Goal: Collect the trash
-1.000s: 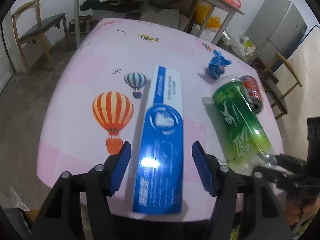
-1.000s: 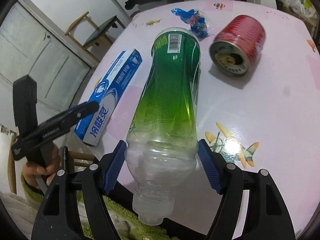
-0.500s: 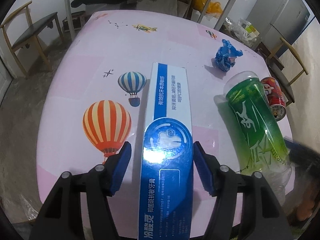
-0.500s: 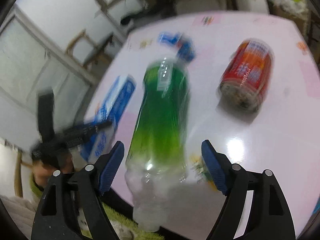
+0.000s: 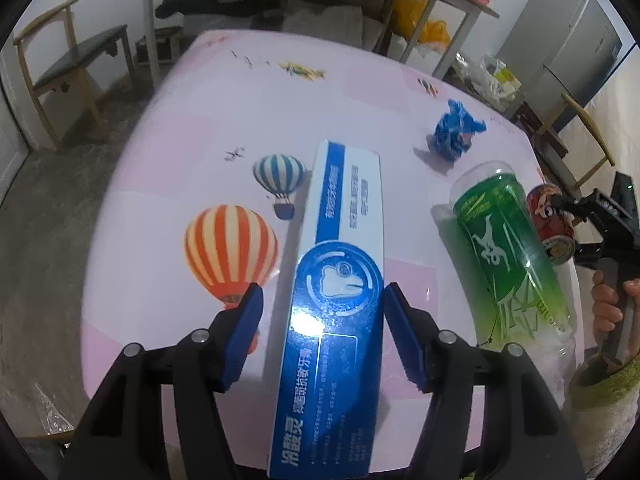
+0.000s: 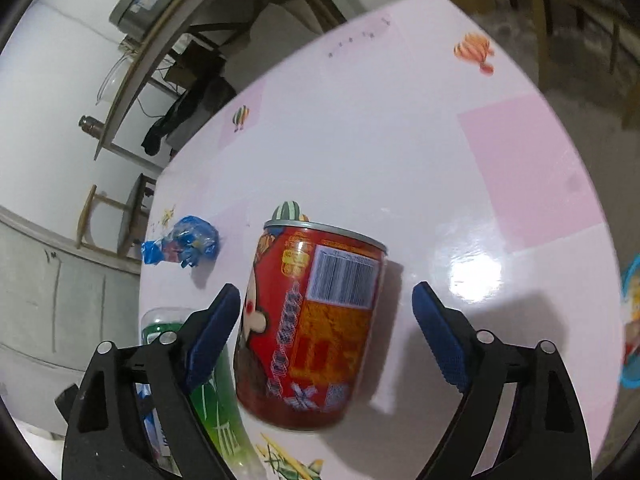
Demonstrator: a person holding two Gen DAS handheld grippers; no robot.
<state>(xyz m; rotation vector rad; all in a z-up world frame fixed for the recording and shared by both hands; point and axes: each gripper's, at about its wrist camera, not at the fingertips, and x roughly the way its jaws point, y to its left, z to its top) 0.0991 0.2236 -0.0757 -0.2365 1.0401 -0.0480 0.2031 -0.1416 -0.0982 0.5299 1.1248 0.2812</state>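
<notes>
Left gripper (image 5: 320, 320): jaws part-open astride the toothpaste box (image 5: 336, 320); the right pad looks to touch its edge, the left pad stands clear, no firm grip shown.
Right gripper (image 6: 326, 332): jaws opening wide, the red can (image 6: 312, 328) lying between them, pads clear of it.
Green bottle (image 5: 508, 264): on its side on the pink table (image 5: 180, 160), just beside the can.
Blue wrapper (image 5: 454, 134): crumpled, farther up the table.
</notes>
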